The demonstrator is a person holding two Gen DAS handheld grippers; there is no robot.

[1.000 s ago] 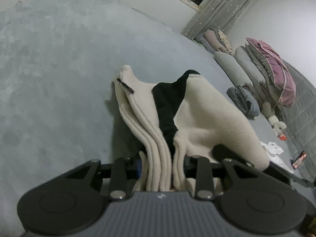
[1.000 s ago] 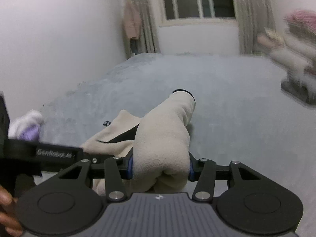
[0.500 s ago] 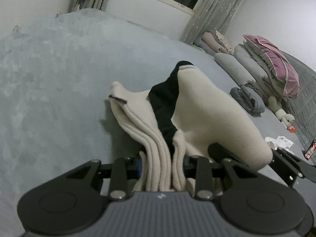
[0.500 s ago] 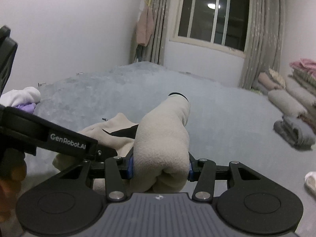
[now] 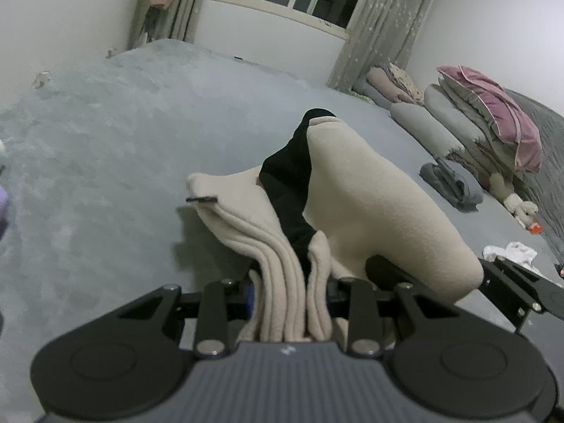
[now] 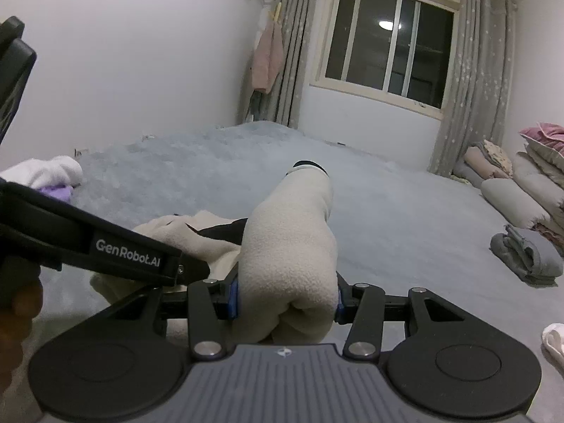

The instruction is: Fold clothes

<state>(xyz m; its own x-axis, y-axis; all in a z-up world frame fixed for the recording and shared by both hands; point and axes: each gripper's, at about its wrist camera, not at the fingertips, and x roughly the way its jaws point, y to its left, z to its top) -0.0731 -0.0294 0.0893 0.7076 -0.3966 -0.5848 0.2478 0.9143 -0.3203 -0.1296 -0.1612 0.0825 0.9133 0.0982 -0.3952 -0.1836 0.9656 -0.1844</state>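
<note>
A cream fleece garment [image 5: 370, 204] with a black lining [image 5: 289, 190] is held up over the grey carpet [image 5: 105, 162]. My left gripper [image 5: 290, 296] is shut on several bunched layers of its edge. In the right wrist view, my right gripper [image 6: 286, 299] is shut on a thick rolled part of the same cream garment [image 6: 289, 246], whose sleeve cuff [image 6: 310, 169] points away. The left gripper's body [image 6: 105, 246] reaches in from the left there, with a hand [image 6: 17, 317] behind it. The right gripper's arm [image 5: 521, 282] shows at the right edge of the left wrist view.
Stacked pillows and a pink quilt [image 5: 493, 112] line the right wall. A folded grey garment [image 6: 528, 250] lies before them. White and purple clothes [image 6: 46, 176] sit at the left. A white cloth [image 5: 511, 252] and a soft toy [image 5: 521, 208] lie at the right. Curtains [image 6: 469, 88] frame the window [image 6: 387, 38].
Both grippers have lifted the garment and tipped upward, bringing window and walls into view. The right view swung from blurred to steady. Both grips are unchanged.
</note>
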